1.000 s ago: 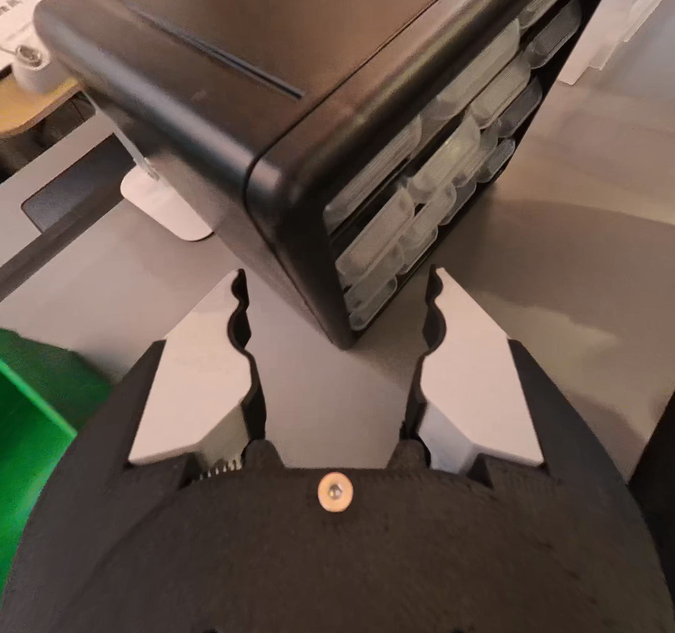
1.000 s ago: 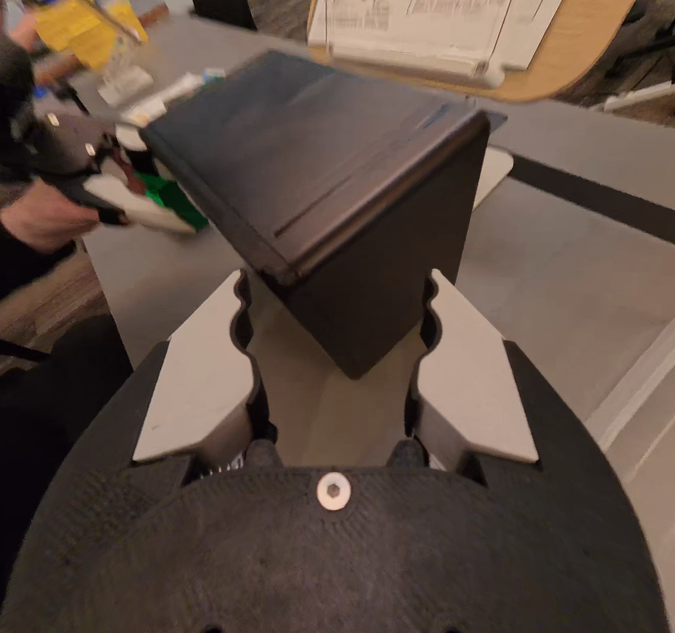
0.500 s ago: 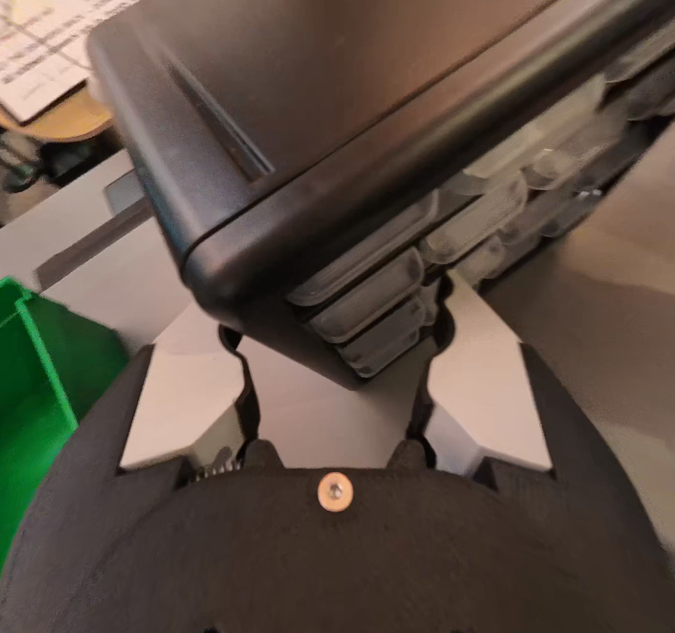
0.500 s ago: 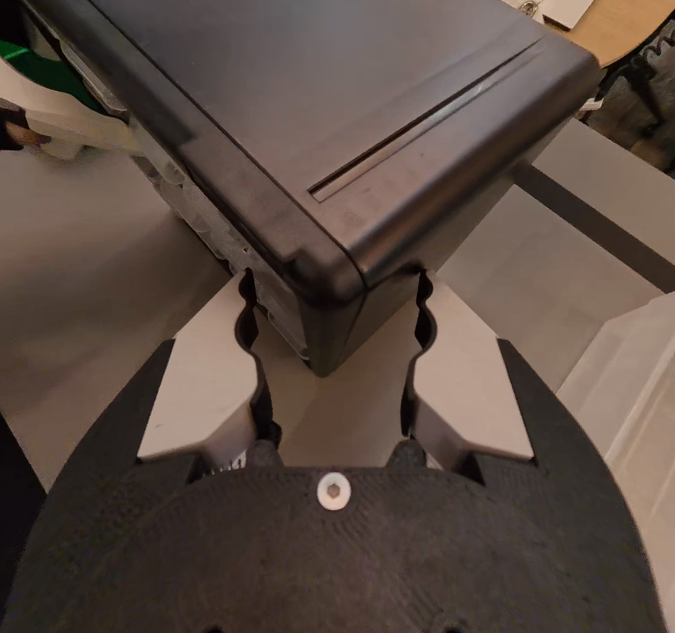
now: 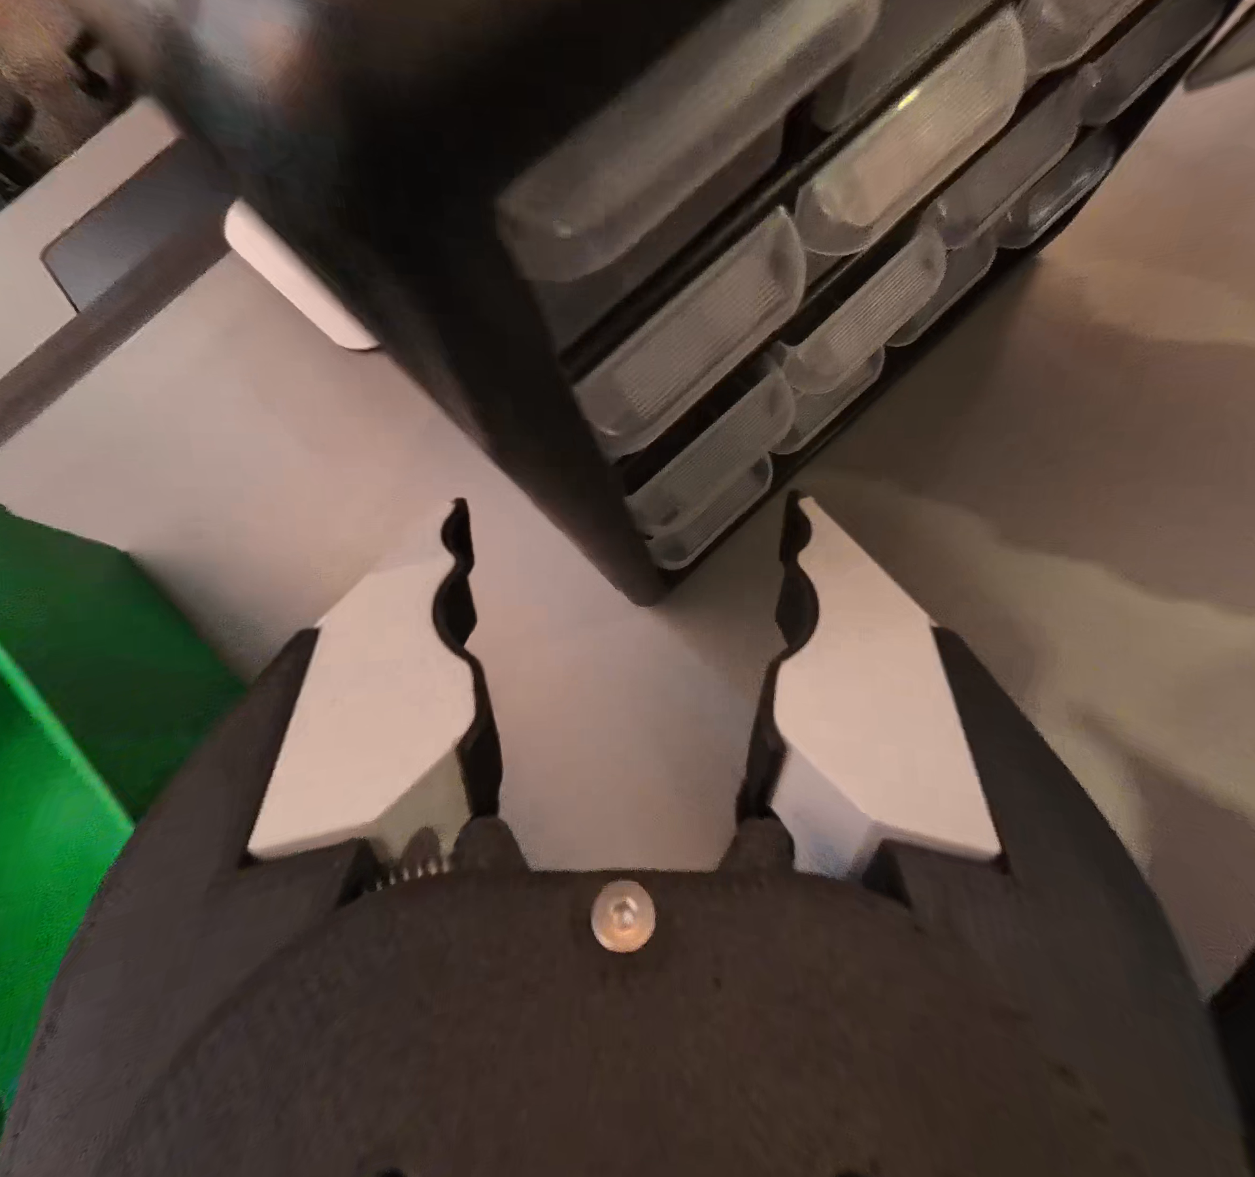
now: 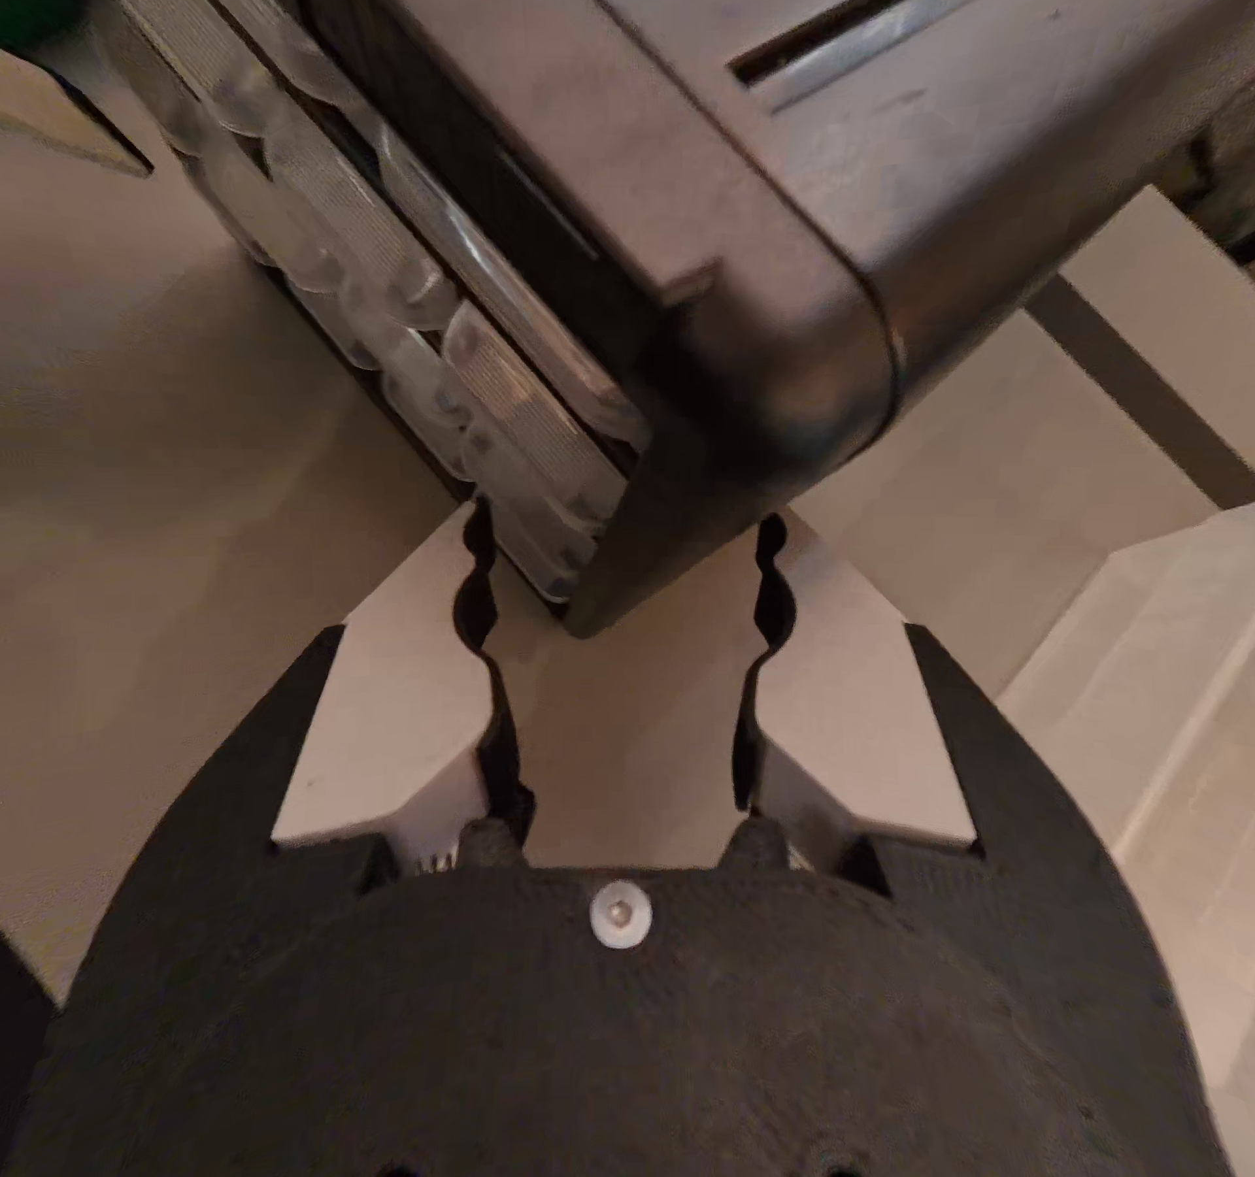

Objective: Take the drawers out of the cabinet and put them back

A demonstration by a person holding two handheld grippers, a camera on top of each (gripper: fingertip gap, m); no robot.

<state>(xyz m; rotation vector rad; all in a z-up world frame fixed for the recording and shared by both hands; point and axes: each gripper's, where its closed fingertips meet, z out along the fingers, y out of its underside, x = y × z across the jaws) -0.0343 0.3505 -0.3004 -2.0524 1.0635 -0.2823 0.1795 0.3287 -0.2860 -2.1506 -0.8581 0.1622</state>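
Note:
A black cabinet (image 5: 421, 207) with several clear plastic drawers (image 5: 686, 343) in its front stands on the grey table. In the left wrist view its lower left front corner lies just beyond my left gripper (image 5: 625, 513), which is open and empty. In the right wrist view the cabinet (image 6: 781, 302) fills the upper frame, its drawers (image 6: 339, 214) on the left face. My right gripper (image 6: 625, 520) is open and empty, and the cabinet's right front corner reaches down between its fingertips. I cannot tell whether the fingers touch it.
A green bin (image 5: 61, 737) sits at the left edge in the left wrist view. A white base plate (image 5: 299, 289) lies behind the cabinet. A pale translucent container (image 6: 1120, 703) stands at the right in the right wrist view. A dark strip (image 6: 1148, 384) crosses the table.
Both grippers have closed in on the cabinet's front corners. The left one has dropped lower, so the drawer fronts now fill its view. The right one now straddles the corner.

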